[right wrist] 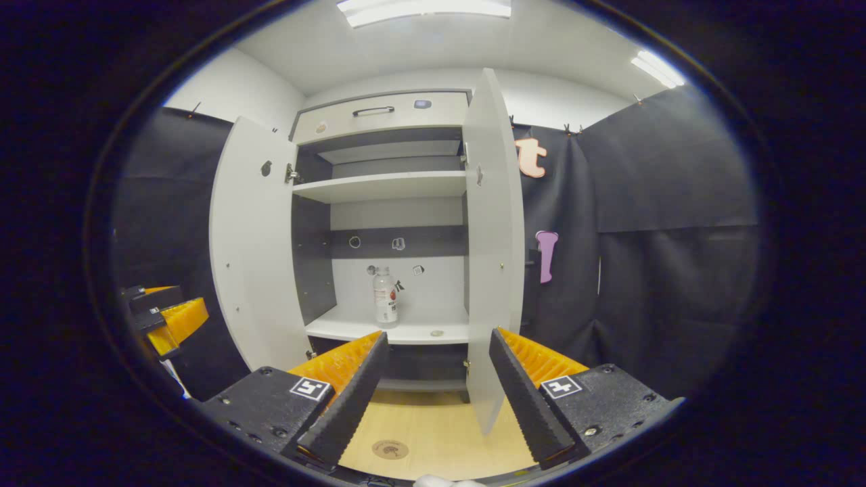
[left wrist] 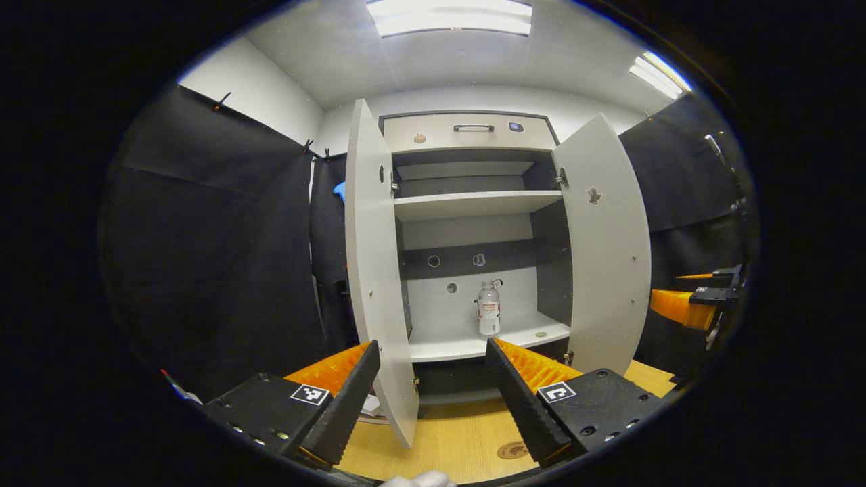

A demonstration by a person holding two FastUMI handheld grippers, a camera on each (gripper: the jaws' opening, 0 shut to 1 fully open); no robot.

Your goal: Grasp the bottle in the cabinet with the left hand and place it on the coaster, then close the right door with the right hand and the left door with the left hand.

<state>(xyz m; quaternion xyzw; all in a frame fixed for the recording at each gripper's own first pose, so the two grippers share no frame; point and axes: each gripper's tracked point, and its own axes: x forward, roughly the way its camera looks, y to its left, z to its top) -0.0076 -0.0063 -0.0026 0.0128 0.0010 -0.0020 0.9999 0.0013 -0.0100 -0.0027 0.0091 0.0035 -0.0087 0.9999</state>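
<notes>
While both cabinet doors stood open, the bottle [left wrist: 488, 309] stood upright on the lower shelf [left wrist: 446, 343] (coaster [left wrist: 512, 450] lay on the wooden table [left wrist: 453, 439]); left gripper [left wrist: 433, 399] and right gripper [right wrist: 433, 399] were spread, holding nothing.

Both cabinet [left wrist: 473, 132] doors stand wide open; only the bottle [left wrist: 488, 309] stands on its otherwise bare lower shelf [left wrist: 446, 345].

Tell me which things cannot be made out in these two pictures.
- Small clear plastic bottle on the white lower shelf: label print too small, both views.
- Small round thing beside it: too small to identify.
- Round brown coaster: partly hidden by the left tool's finger, left gripper view.
</notes>
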